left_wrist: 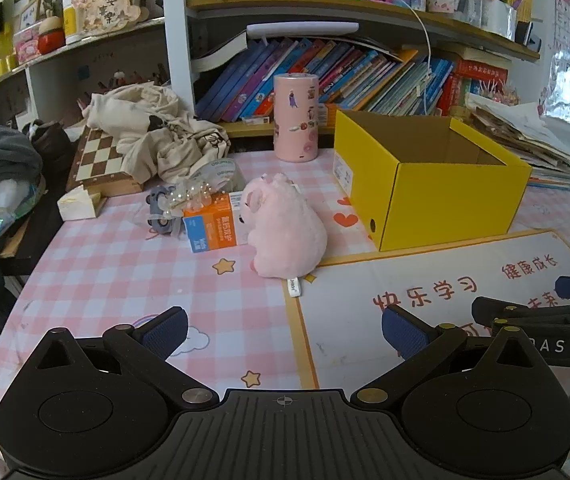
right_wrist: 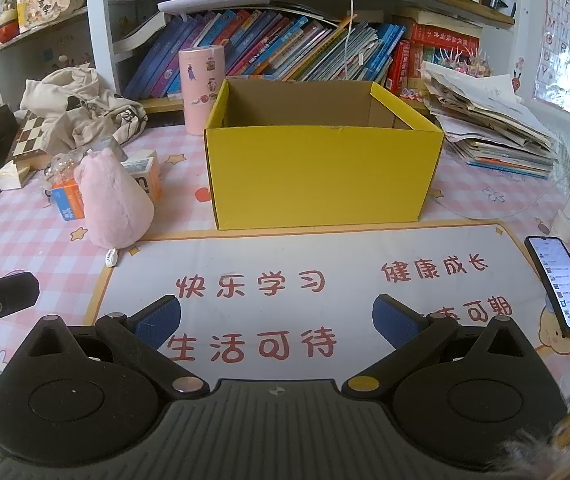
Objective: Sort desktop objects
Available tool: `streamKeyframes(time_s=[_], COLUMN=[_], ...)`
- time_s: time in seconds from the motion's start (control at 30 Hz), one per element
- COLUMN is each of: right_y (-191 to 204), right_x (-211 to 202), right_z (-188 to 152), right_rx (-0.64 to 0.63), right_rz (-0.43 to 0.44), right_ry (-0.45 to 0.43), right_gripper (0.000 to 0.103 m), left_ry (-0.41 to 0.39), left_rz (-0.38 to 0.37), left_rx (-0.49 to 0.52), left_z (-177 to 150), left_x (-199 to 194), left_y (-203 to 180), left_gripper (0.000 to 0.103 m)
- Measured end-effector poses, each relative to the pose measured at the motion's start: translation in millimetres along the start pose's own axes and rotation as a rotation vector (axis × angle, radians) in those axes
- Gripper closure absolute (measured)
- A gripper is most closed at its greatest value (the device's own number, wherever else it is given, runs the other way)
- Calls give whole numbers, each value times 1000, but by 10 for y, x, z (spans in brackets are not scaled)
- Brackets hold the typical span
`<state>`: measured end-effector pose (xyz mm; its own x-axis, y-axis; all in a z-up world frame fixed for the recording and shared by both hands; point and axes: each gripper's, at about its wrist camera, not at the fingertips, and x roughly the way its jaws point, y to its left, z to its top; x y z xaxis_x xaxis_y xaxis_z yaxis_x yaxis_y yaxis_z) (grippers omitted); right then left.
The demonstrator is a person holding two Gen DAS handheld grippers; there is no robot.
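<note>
Across the bottom of the left wrist view the left tool (left_wrist: 283,330) is seen with its blue-padded jaws spread wide and nothing held between them, above a worktop (left_wrist: 125,280) covered in pink checked cloth. Just above the frame's centre a pink plush pig (left_wrist: 283,228) sits upright on the cloth, touching an orange and blue carton (left_wrist: 213,224) at its left. A small pile with a grey toy car (left_wrist: 159,210) and a clear beaded clip is found left of the carton. At the right of centre an open yellow box (left_wrist: 441,196) is set, well apart from the pig, with a pink cylinder (left_wrist: 296,116) standing behind its left corner.

Low in the right wrist view the right tool (right_wrist: 277,320) is likewise shown wide apart and empty, over a white mat (right_wrist: 325,248) printed with red characters. The yellow box fills the middle of that frame, its inside appearing bare. A phone (right_wrist: 563,286) with a lit screen lies at the right edge, beside the mat
</note>
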<state>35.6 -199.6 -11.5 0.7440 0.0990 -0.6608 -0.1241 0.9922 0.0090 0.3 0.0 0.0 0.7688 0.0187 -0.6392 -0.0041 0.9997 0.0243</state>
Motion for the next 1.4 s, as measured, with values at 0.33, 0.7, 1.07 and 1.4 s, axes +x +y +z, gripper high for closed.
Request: streamKeyframes(time_s=[0.33, 0.7, 1.07, 1.4], right_y=[35, 74, 95, 109], right_x=[-6, -18, -13, 2], right_z=[-3, -17, -22, -17], right_rx=[-5, -4, -11, -11], right_rz=[-9, -9, -9, -11], right_ry=[-3, -6, -4, 0], right_gripper=[0, 0, 0, 0], left_ry=[5, 6, 14, 21], left_rz=[-2, 8, 13, 12], left_rx=[-15, -16, -21, -23], left_z=[-4, -18, -19, -6], left_x=[-12, -29, -27, -3], left_y=[32, 42, 68, 85], left_gripper=[0, 0, 0, 0])
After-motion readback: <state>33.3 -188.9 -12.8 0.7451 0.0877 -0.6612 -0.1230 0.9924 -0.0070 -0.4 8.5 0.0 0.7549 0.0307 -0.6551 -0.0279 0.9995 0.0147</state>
